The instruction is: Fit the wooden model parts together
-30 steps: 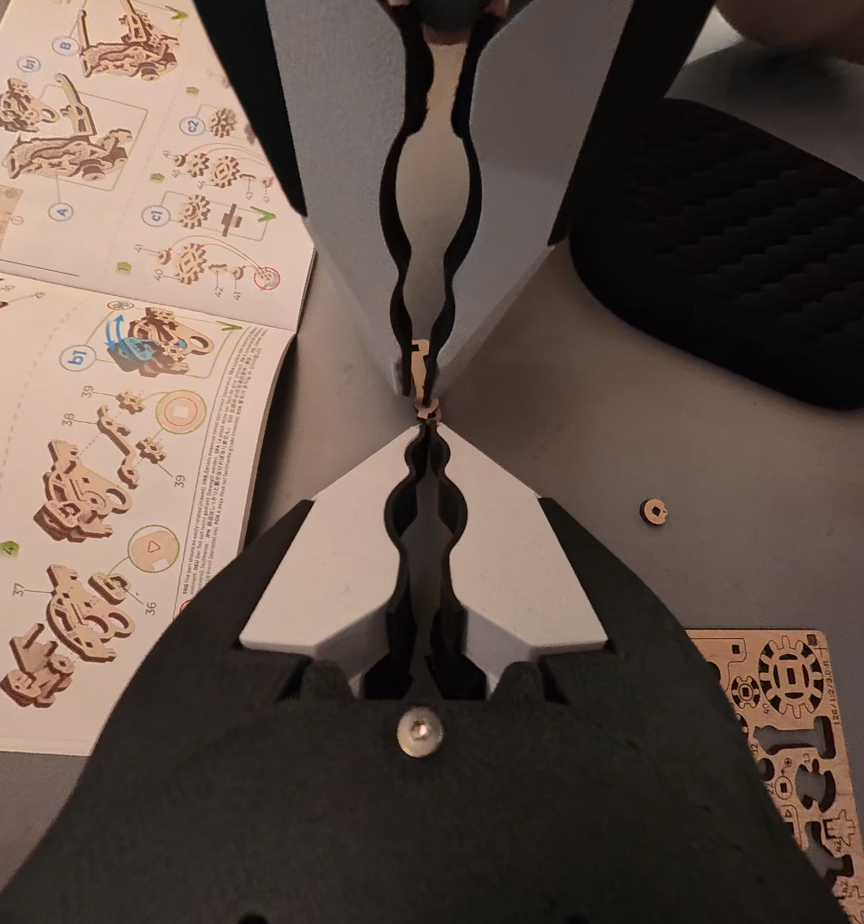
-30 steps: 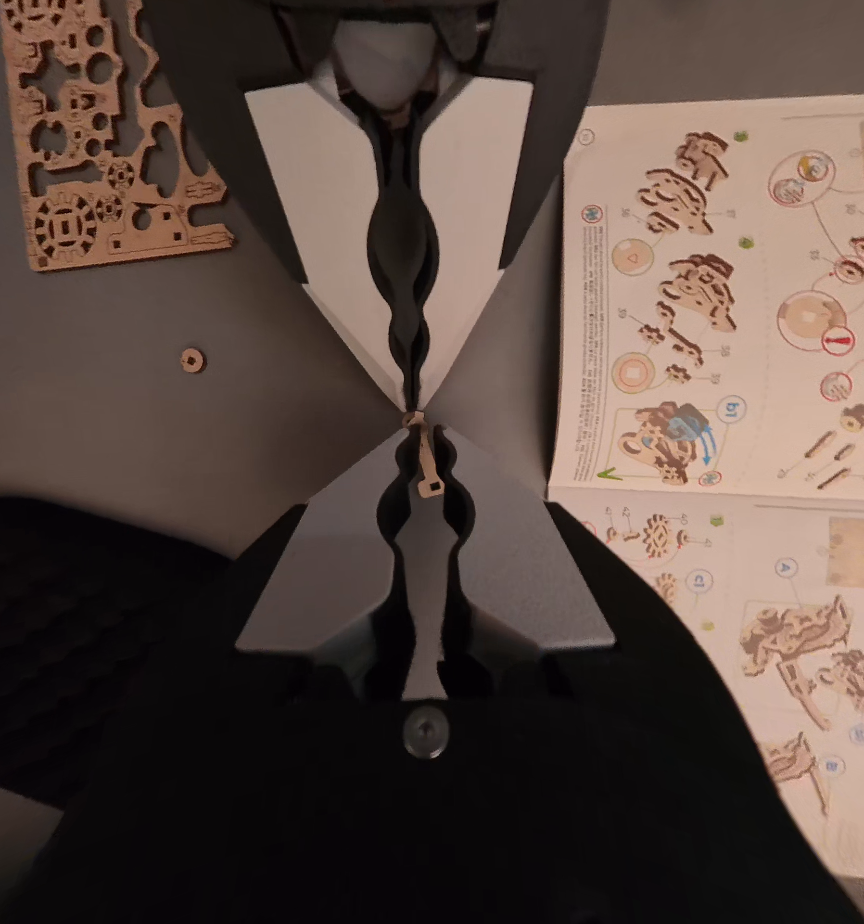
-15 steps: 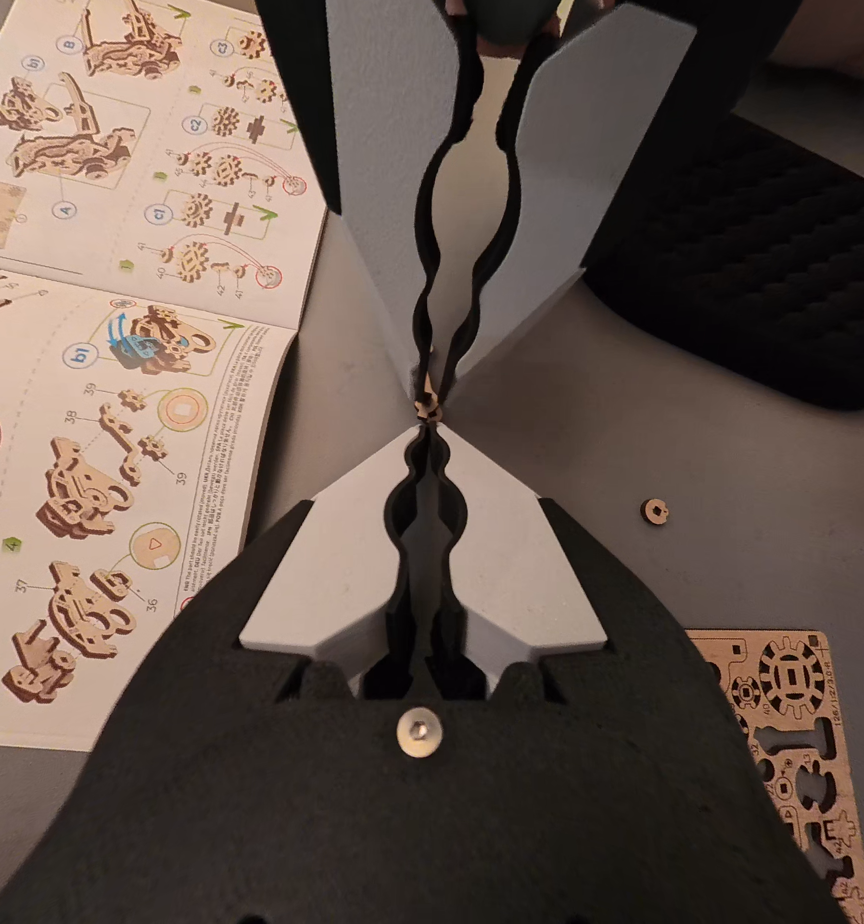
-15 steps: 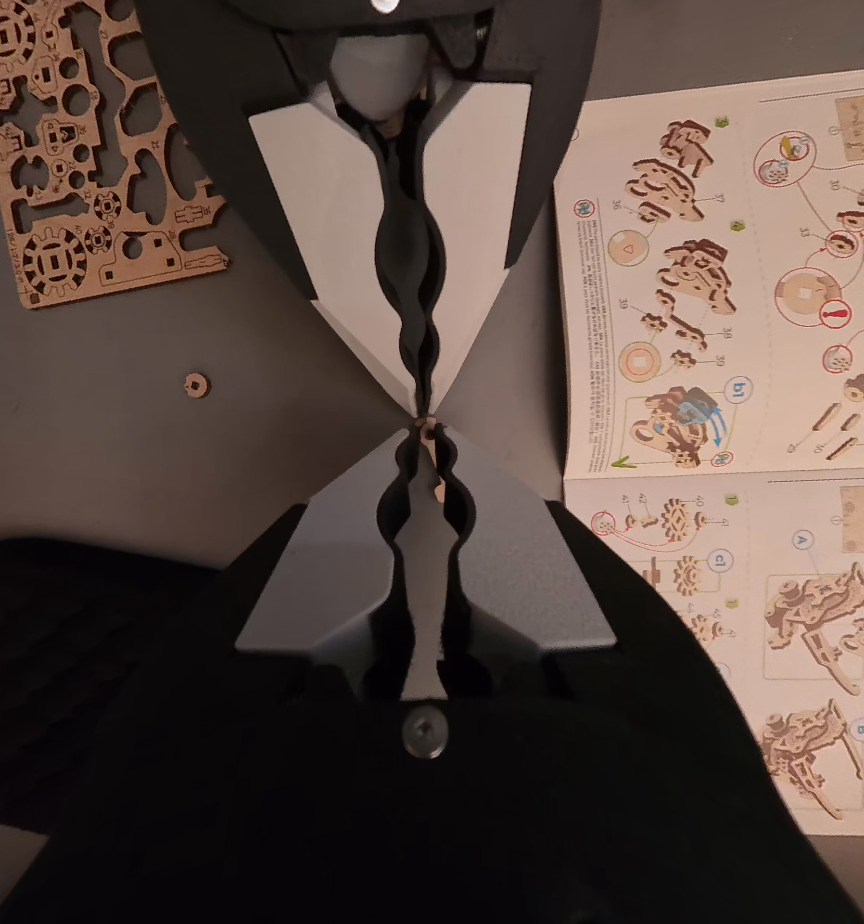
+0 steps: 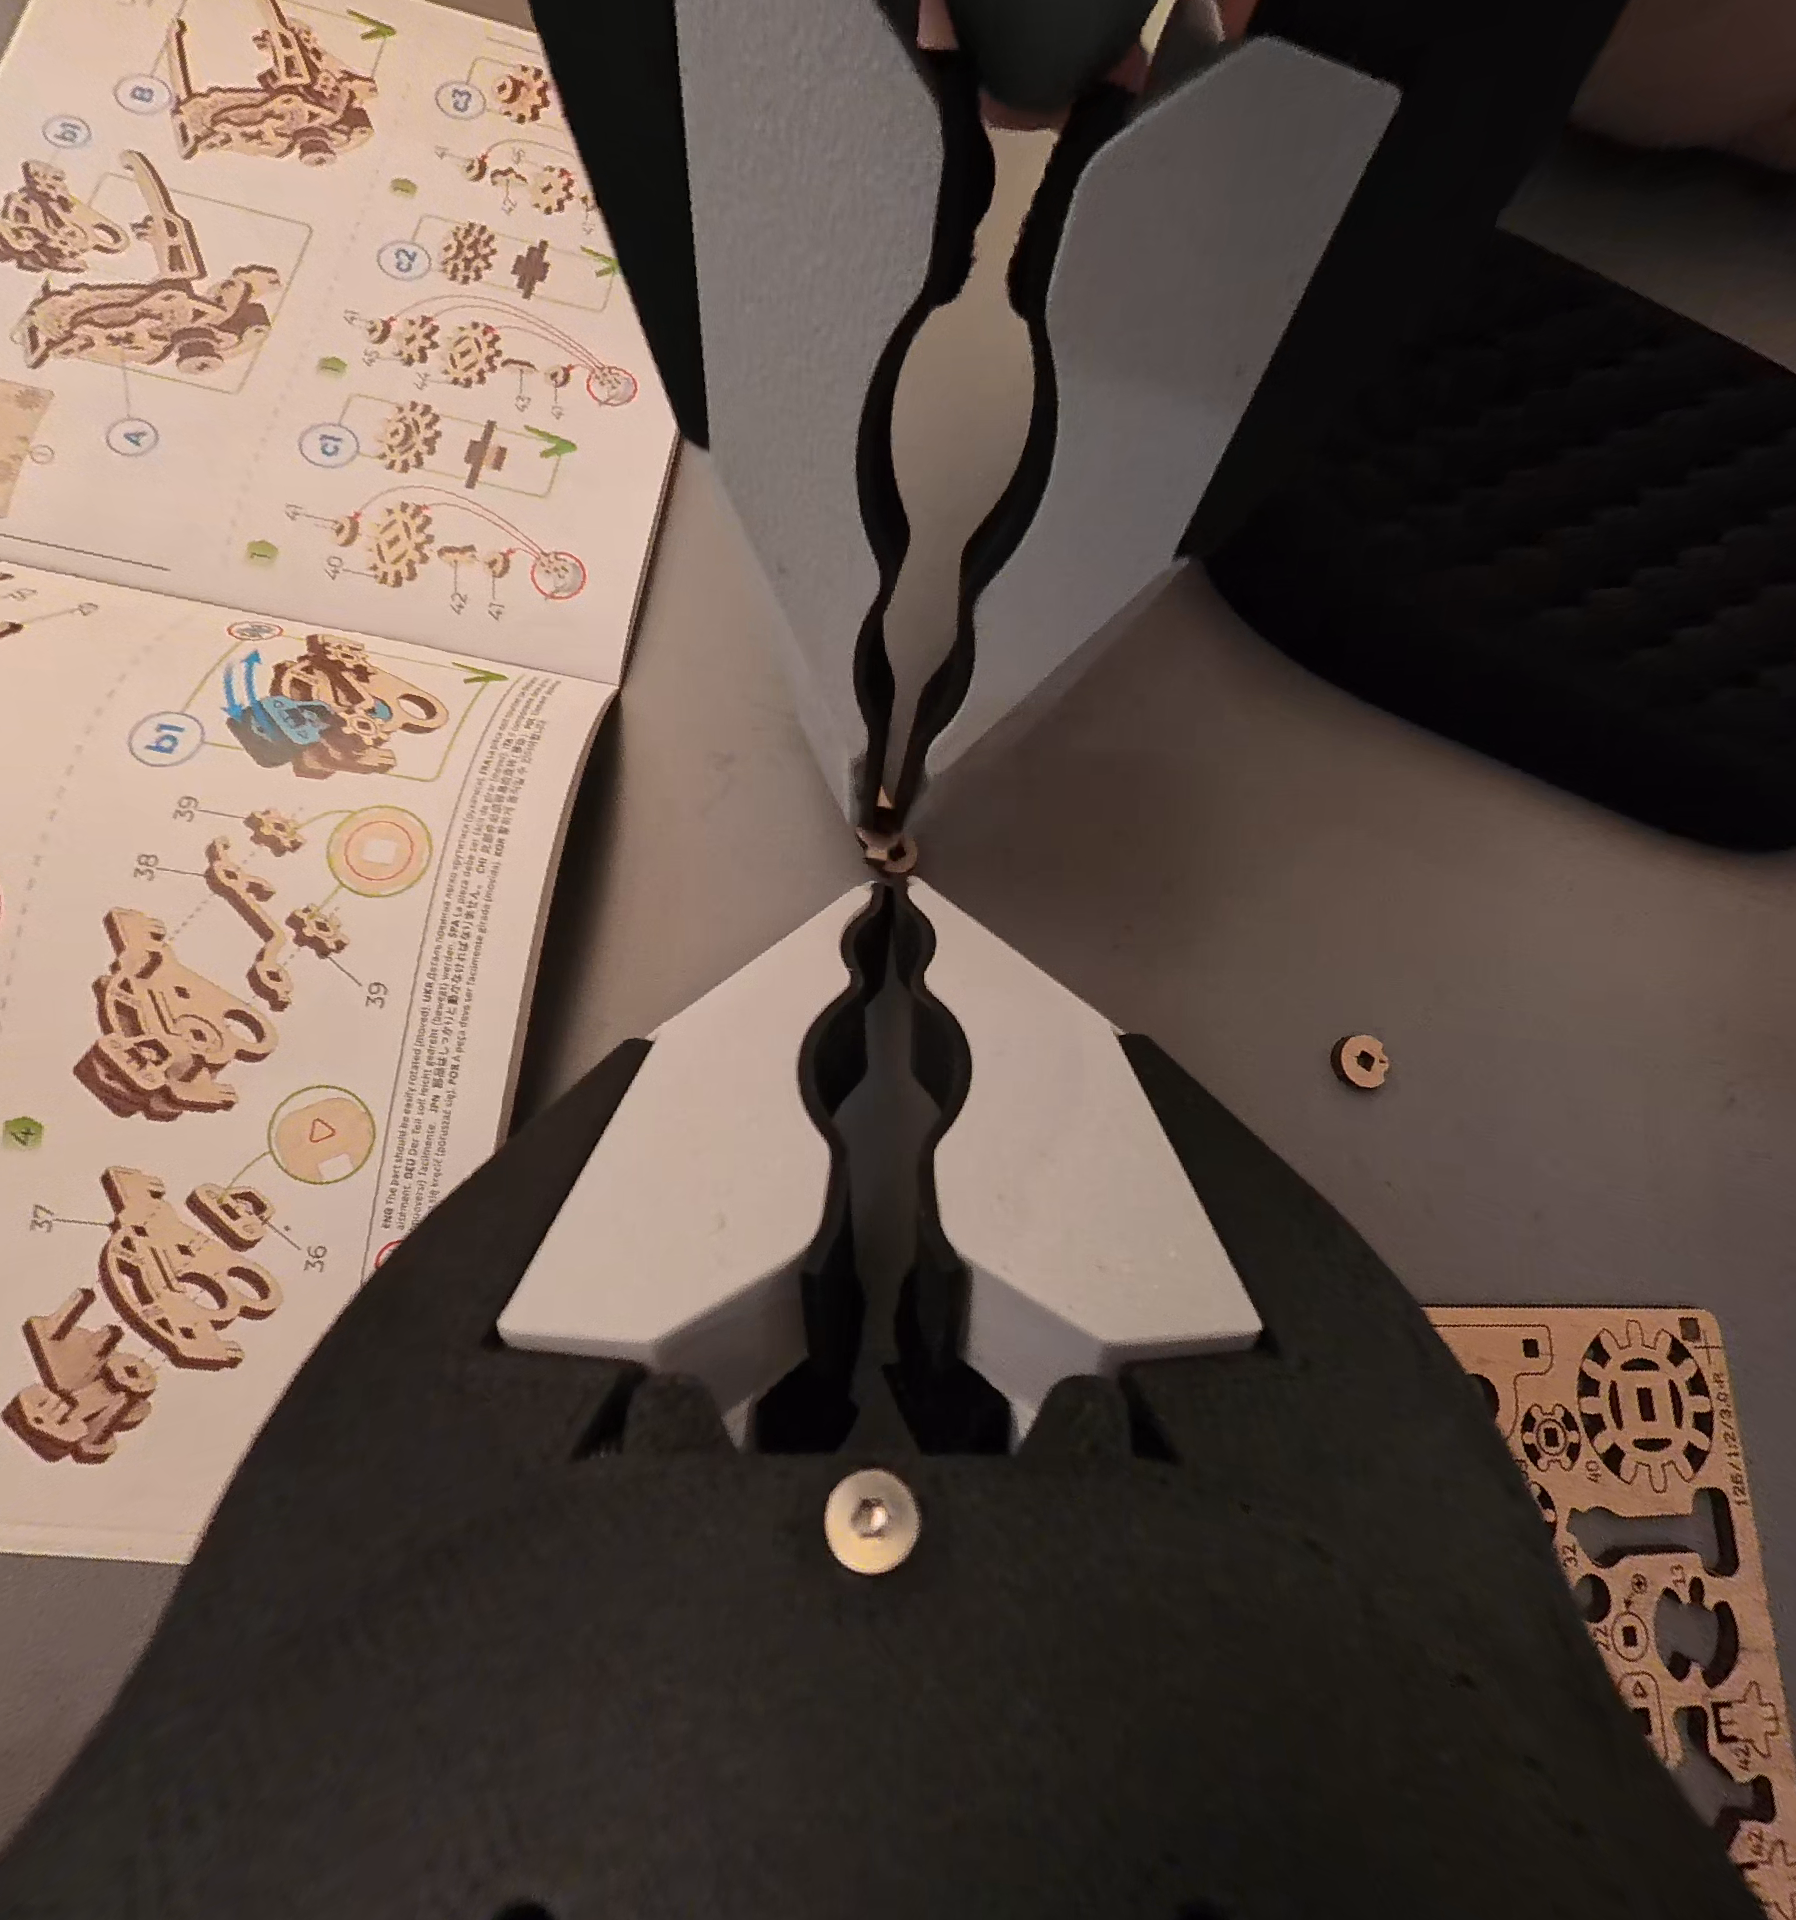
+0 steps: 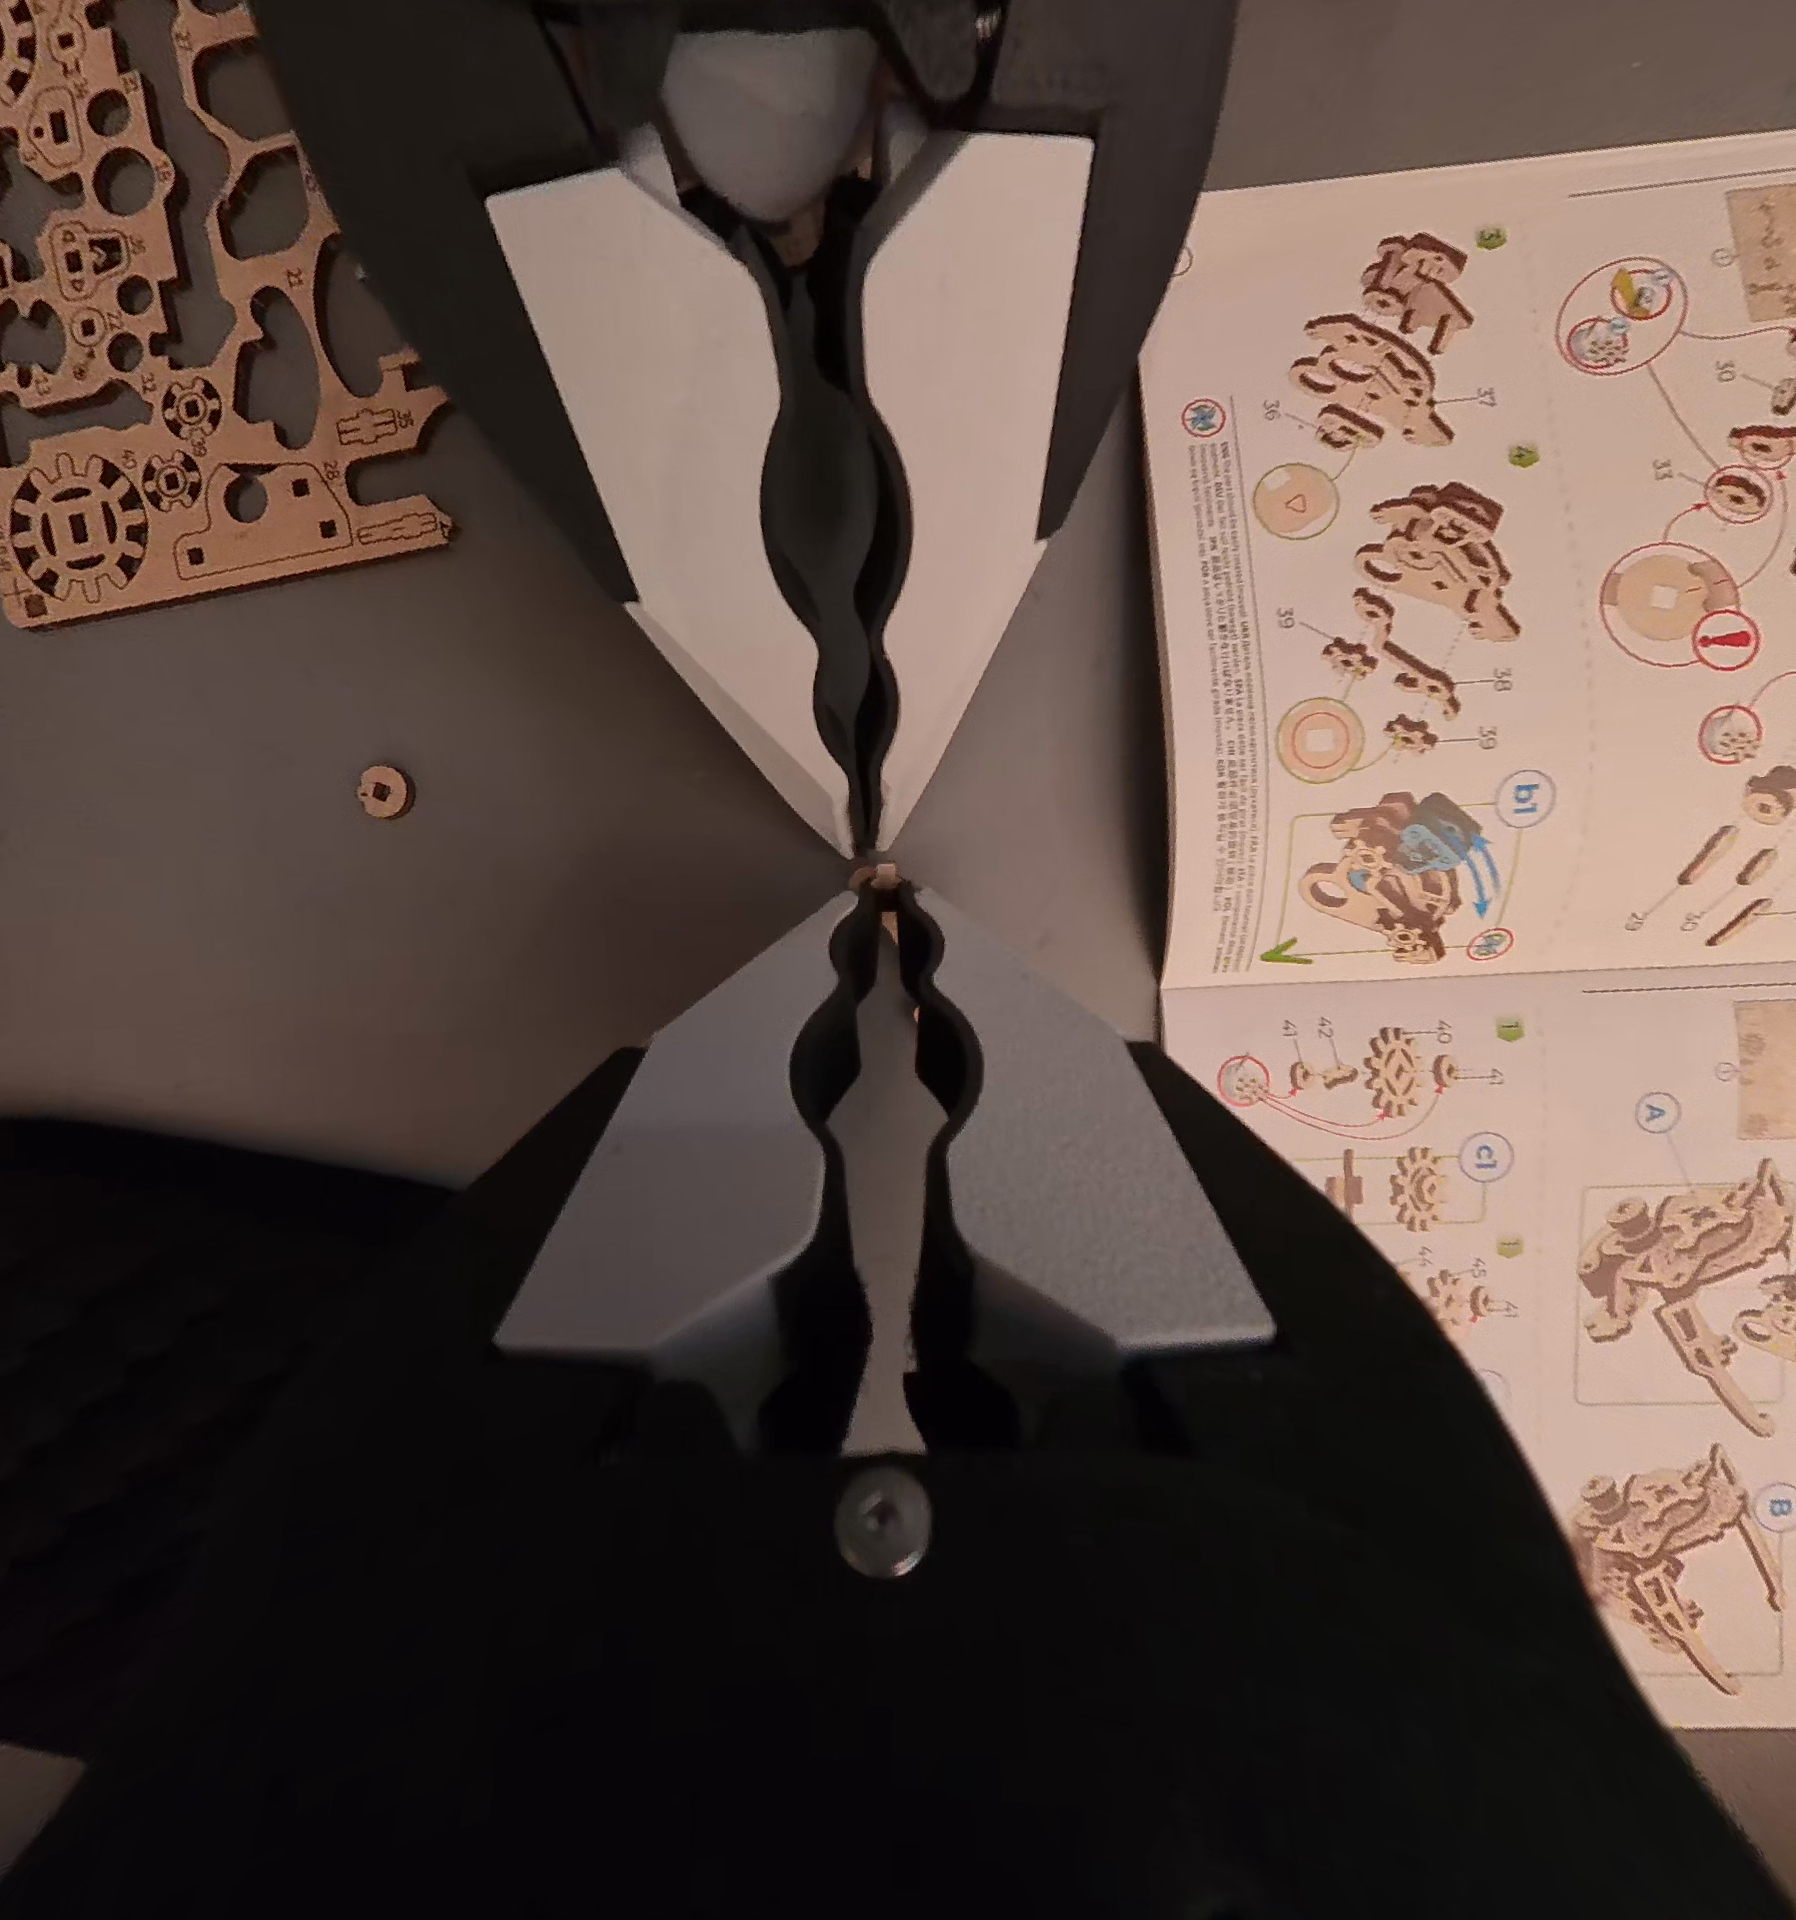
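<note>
My left gripper point(image 5: 881, 896) and right gripper point(image 6: 878, 906) meet tip to tip above the grey table, both shut. The left one pinches a tiny wooden ring point(image 5: 892, 852) at its very tip. The ring also shows in the right wrist view point(image 6: 873, 879). The right gripper point(image 5: 886, 788) comes in from the top of the left wrist view, shut on a thin wooden pin point(image 6: 890, 921) that is mostly hidden between its pads. Pin and ring touch in the narrow gap between the tips. The left gripper point(image 6: 866, 844) comes in from the top of the right wrist view.
An open instruction booklet point(image 5: 250, 727) point(image 6: 1496, 623) lies on one side. A laser-cut wooden parts sheet point(image 5: 1496, 1351) point(image 6: 281, 535) and a loose round washer point(image 5: 1359, 1063) point(image 6: 385, 792) lie on the other side. A black textured pad point(image 5: 1548, 571) point(image 6: 146, 1299) sits under the right gripper. The grippers are tip to tip, or close to it. From either gripper's tips it is about 10 cm to the loose round washer point(image 5: 1359, 1063). It turns up in the right wrist view point(image 6: 383, 785) as well.
The right gripper has swung and pushed in toward the left tips. The pin, plainly visible between its pads a second ago, now shows only as a sliver at the ring.
</note>
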Available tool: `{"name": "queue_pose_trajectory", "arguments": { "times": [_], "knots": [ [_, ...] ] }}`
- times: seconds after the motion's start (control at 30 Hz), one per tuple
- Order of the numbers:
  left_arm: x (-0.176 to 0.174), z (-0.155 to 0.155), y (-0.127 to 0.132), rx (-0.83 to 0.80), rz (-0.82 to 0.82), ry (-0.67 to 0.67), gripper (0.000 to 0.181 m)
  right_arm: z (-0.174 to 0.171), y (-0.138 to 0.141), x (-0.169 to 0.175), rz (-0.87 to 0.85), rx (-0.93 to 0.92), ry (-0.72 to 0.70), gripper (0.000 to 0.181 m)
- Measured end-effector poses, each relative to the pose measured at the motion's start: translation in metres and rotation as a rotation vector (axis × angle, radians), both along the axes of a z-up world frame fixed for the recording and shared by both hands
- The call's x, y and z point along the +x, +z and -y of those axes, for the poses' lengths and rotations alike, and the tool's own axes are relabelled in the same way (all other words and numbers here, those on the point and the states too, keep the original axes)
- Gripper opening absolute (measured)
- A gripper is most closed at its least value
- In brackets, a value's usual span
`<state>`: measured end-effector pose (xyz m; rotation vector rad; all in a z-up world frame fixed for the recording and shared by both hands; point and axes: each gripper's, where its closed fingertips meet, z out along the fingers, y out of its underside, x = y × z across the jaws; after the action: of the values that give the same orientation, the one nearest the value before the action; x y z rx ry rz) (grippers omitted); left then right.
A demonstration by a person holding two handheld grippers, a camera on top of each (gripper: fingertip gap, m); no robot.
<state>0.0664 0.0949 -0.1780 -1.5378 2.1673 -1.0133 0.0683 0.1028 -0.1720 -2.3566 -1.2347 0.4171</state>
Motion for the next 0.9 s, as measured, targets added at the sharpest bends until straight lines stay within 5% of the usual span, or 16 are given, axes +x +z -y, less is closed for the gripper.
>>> {"name": "queue_pose_trajectory", "arguments": {
  "times": [0.47, 0.9],
  "knots": [
    [0.007, 0.005, 0.001, 0.004, 0.034, -0.013, 0.009, 0.014, 0.065, 0.002, -0.658, -0.179, 0.074, 0.001],
    [0.004, 0.01, 0.001, 0.024, 0.067, -0.099, 0.006, 0.033, 0.107, -0.001, -0.934, -0.247, 0.205, 0.001]
  ]
}}
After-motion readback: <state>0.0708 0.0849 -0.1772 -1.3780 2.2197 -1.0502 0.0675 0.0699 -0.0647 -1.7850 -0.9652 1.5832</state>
